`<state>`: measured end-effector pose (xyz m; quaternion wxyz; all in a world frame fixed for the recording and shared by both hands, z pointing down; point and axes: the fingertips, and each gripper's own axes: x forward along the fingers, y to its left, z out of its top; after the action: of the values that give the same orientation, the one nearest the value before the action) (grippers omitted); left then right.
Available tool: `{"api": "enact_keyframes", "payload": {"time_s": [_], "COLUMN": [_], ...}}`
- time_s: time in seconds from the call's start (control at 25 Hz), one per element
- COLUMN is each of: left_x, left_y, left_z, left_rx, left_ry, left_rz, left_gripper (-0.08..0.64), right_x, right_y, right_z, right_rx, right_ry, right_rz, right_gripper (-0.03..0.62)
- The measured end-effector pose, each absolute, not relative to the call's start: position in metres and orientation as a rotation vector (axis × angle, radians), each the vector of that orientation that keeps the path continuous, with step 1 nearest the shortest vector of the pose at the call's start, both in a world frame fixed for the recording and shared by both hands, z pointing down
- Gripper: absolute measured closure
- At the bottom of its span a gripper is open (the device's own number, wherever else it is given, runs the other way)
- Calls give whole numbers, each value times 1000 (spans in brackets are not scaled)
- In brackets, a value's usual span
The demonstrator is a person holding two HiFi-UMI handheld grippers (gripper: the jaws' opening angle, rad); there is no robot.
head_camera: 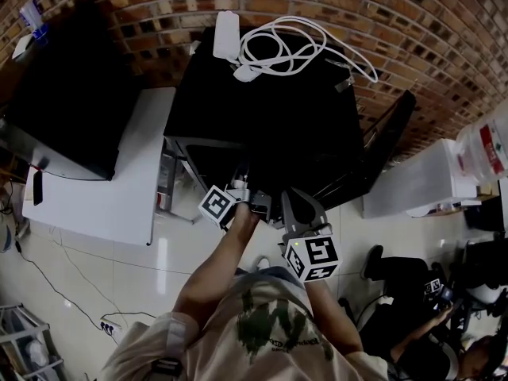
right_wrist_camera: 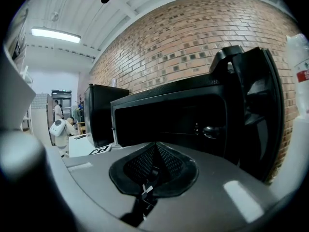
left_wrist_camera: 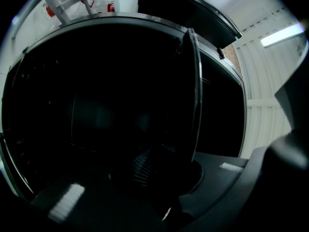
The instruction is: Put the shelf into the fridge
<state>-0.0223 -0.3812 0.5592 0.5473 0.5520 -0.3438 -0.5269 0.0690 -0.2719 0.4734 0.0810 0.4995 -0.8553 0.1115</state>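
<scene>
A black mini fridge (head_camera: 262,109) stands on the floor against the brick wall, its door (head_camera: 381,145) swung open to the right. My left gripper (head_camera: 238,193) is at the dark opening. In the left gripper view a thin dark shelf (left_wrist_camera: 195,95) shows edge-on and runs down between the jaws of the left gripper (left_wrist_camera: 164,178), which are shut on it; the fridge interior is nearly black. My right gripper (head_camera: 295,205) hangs just right of it, in front of the opening. Its jaws are together and hold nothing in the right gripper view (right_wrist_camera: 152,178), facing the fridge (right_wrist_camera: 169,115) and door (right_wrist_camera: 256,110).
A white cable and adapter (head_camera: 278,50) lie on the fridge top. Left of the fridge stands a white table (head_camera: 103,181) bearing a large black box (head_camera: 71,94). A water jug (head_camera: 484,145) sits on a white unit at right. A seated person (head_camera: 429,292) is at lower right.
</scene>
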Motion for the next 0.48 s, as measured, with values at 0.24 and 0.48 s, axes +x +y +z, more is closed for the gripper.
{"api": "enact_keyframes", "payload": {"time_s": [0.24, 0.48], "left_x": [-22, -20], "left_y": [-394, -406], "left_z": [560, 558], "left_rx": [1311, 1328], "left_ry": [-835, -847], "left_rz": [-1243, -1238], "left_gripper": [532, 532], "right_x": [71, 71], "right_y": [-279, -283], "right_z": [471, 468], "right_rx": [1495, 1491], "right_ry": [-2568, -2578], "right_rz": [340, 334], "right_gripper": [592, 592]}}
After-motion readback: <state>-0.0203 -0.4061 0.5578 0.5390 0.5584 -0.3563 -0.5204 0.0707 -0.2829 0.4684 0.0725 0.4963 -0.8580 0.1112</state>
